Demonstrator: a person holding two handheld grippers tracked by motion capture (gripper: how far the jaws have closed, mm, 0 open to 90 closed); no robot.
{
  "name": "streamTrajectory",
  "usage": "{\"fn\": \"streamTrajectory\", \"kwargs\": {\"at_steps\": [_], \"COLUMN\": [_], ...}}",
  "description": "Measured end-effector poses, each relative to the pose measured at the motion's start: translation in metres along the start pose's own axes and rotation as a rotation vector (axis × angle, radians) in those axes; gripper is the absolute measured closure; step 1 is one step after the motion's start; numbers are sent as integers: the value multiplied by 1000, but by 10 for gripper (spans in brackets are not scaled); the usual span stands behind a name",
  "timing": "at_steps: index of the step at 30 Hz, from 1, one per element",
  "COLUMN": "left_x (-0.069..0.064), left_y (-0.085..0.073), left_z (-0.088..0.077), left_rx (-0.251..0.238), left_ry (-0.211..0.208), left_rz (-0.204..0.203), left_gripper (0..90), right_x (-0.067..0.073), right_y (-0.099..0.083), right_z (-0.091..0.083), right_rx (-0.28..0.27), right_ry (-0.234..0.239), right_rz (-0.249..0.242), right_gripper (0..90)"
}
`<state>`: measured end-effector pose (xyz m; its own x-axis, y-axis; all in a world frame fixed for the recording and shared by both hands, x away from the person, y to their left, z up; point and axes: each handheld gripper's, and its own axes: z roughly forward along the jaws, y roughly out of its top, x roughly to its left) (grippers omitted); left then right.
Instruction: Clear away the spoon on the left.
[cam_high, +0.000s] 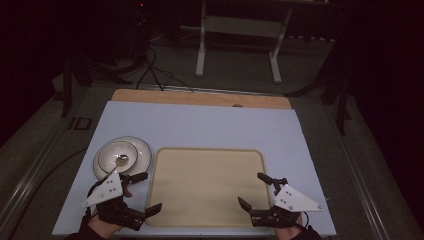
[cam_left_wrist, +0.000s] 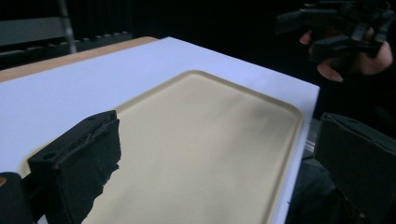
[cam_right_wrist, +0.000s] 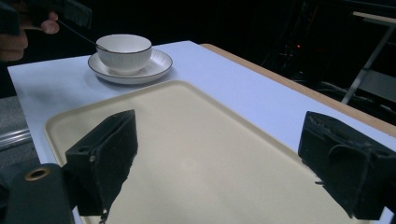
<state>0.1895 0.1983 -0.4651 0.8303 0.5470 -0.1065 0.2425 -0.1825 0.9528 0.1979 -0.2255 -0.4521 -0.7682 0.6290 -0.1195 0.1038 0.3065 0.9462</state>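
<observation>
- From the high view: beige tray (cam_high: 207, 185) lying flat on the pale blue counter (cam_high: 200, 125), with the left gripper (cam_high: 142, 192) at its near left corner and the right gripper (cam_high: 255, 190) at its near right corner.
- Also from the high view: white bowl (cam_high: 118, 155) sitting on a ribbed white saucer (cam_high: 142, 152) just left of the tray's far left corner, a spoon (cam_high: 120, 161) resting in the bowl with its handle pointing toward the left gripper.
- From the right gripper view: same bowl (cam_right_wrist: 123, 51) seen side-on, upright on the saucer (cam_right_wrist: 159, 65), thin dark rim visible; spoon handle (cam_right_wrist: 77, 33) leaning out over the bowl's edge toward the far hand.
- From the left gripper view: bare tray surface (cam_left_wrist: 201, 140) stretching across, the right gripper (cam_left_wrist: 336, 28) held in a hand well above the far corner of the counter.
- Left gripper: jaws spread wide, nothing between them, one jaw over the tray's near left edge, the other nearer the saucer; grey plate on top tilted, hand gripping from below at the counter's near edge.
- Right gripper: jaws likewise wide apart and empty, both over the tray's right side, angled inward toward the tray's middle; hand low at the near edge.
- Both grippers clear of the bowl, saucer and spoon; whether the jaws touch the tray, impossible to tell.
</observation>
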Motion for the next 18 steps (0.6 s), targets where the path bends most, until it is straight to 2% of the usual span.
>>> {"fn": "streamTrajectory", "kwargs": {"at_steps": [3, 8, 12, 14, 18], "left_x": [-5, -13, -18, -20, -23], "left_y": [3, 11, 20, 25, 37], "left_z": [3, 5, 4, 4, 3], "left_rx": [26, 50, 43, 51, 49], "left_ry": [-18, -67, -100, -104, -85], "left_rz": [26, 50, 69, 76, 107], "left_gripper": [15, 19, 51, 51, 52], "right_x": [1, 4, 5, 4, 5], "right_y": [0, 1, 1, 0, 1], "right_z": [0, 3, 3, 3, 3], "right_rx": [-10, -1, -3, -6, -8], "right_ry": [-4, -4, -5, -7, -8], "right_rz": [10, -6, -6, -4, -7], "right_gripper": [121, 121, 121, 121, 121]}}
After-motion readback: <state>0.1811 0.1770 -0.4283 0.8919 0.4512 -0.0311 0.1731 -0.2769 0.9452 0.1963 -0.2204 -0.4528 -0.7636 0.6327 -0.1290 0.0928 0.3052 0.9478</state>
